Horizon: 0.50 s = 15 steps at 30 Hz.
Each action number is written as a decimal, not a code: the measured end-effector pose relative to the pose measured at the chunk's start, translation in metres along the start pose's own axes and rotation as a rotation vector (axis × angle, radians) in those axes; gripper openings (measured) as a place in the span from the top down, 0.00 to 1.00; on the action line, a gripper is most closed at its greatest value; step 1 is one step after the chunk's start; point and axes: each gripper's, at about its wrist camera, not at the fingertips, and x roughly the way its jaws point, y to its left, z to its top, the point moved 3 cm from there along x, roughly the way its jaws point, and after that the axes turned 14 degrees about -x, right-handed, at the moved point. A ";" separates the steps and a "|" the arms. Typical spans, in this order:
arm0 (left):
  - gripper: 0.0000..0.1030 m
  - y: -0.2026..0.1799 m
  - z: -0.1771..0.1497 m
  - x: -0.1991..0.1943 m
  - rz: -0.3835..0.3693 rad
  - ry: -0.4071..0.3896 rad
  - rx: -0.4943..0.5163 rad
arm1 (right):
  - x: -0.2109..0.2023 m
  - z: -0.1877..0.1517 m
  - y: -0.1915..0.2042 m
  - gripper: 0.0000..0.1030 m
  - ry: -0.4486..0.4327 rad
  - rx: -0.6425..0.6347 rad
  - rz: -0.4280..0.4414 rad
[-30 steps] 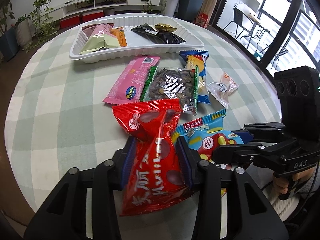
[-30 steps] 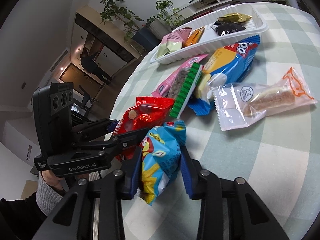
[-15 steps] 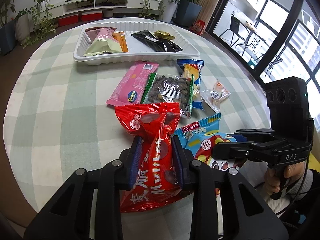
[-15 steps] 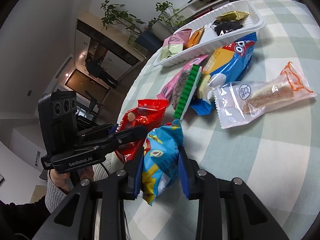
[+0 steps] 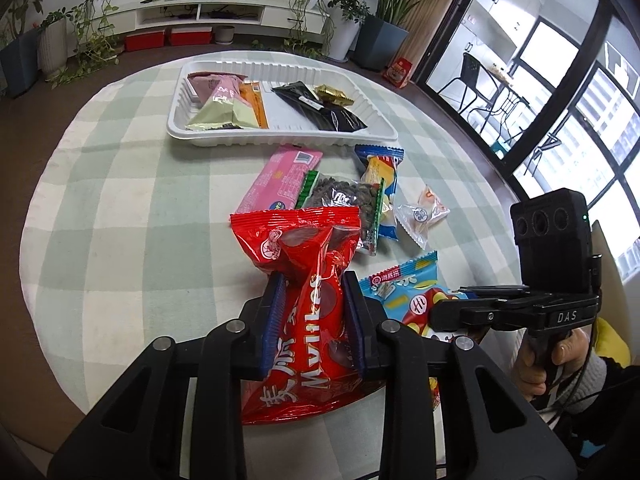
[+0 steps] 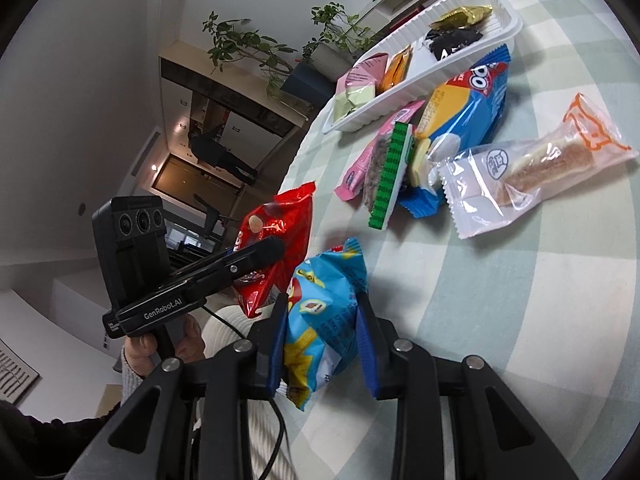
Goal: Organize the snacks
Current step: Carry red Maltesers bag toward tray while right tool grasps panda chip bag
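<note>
My left gripper is shut on a red snack bag and holds it above the near table edge; the bag also shows in the right wrist view. My right gripper is shut on a light blue snack bag, lifted off the cloth; the bag also shows in the left wrist view. A white tray at the far side holds several small packets. Loose snacks lie between: a pink pack, a green-edged nut bag, a blue-yellow bag and a clear wrapped cake.
The round table has a green-and-white checked cloth. The two grippers are close side by side at the near edge. Plants, a low TV shelf and large windows surround the table.
Both grippers have closed tighter on their bags and risen, lifting the red and light blue bags off the table. The view has pulled back from the tray.
</note>
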 end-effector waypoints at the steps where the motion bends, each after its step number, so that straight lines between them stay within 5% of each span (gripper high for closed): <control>1: 0.74 0.001 0.001 -0.002 0.000 -0.005 -0.002 | -0.001 0.000 0.000 0.67 -0.005 0.007 0.006; 15: 0.75 0.008 0.043 -0.015 -0.037 -0.070 -0.056 | -0.034 0.031 -0.021 0.67 -0.165 0.183 0.167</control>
